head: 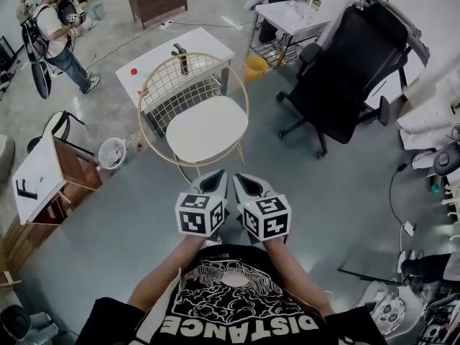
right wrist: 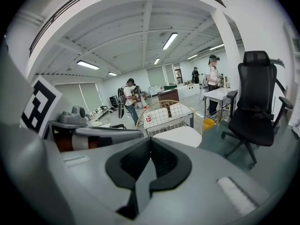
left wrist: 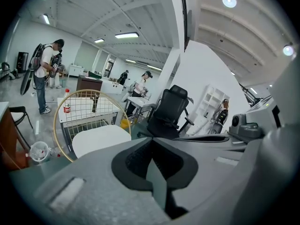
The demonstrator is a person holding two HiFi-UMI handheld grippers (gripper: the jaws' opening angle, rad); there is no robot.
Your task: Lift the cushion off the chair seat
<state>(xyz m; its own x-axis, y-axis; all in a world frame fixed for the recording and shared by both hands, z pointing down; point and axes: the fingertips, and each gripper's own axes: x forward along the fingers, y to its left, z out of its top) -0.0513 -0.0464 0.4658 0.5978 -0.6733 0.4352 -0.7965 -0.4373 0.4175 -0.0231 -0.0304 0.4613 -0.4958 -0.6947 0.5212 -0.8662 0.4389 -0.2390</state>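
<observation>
- left gripper (head: 213,182) and right gripper (head: 249,185) side by side; both clenched, nothing between jaws
- cushion (head: 207,129) flat on chair (head: 176,86) seat; ahead of both grippers, well apart
- risk: arriving clenched would shove cushion, not grip it; a one-sided pull may skid or tip the light wire chair

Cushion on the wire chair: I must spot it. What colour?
The cushion is plain white, best seen in the head view.
</observation>
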